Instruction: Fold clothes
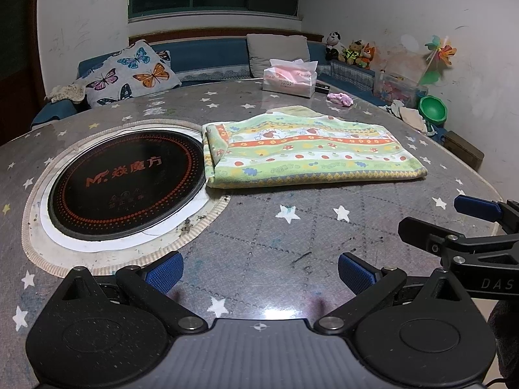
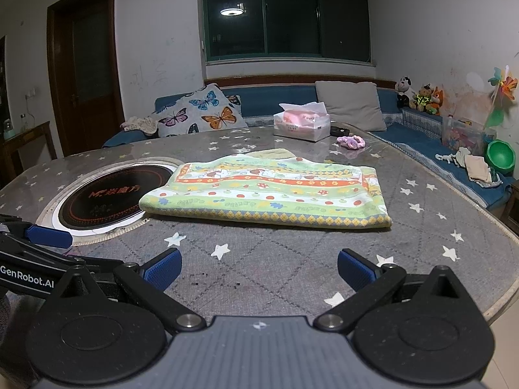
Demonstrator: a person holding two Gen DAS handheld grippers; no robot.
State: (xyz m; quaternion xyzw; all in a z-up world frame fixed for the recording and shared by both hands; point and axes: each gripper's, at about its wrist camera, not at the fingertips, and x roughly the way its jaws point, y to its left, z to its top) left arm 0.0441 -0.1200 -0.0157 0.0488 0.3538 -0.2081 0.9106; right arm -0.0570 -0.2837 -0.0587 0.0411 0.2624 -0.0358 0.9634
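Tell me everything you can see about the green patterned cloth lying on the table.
The green patterned cloth looks like soft terry fabric, printed in bands of green, orange and white with mushrooms, apples and small animals, and a yellow diamond border along its near edge. It is folded into a flat layered rectangle, lying on the grey star-printed table. Its left end overlaps the rim of the round black cooktop. A plain yellowish layer shows at the back. Neither gripper touches it.

The folded cloth lies on the table, its left edge overlapping the round cooktop set into the tabletop. Behind the cloth stand a tissue box and, to its right, a small scrunchie. A sofa runs behind the table, holding a butterfly cushion.
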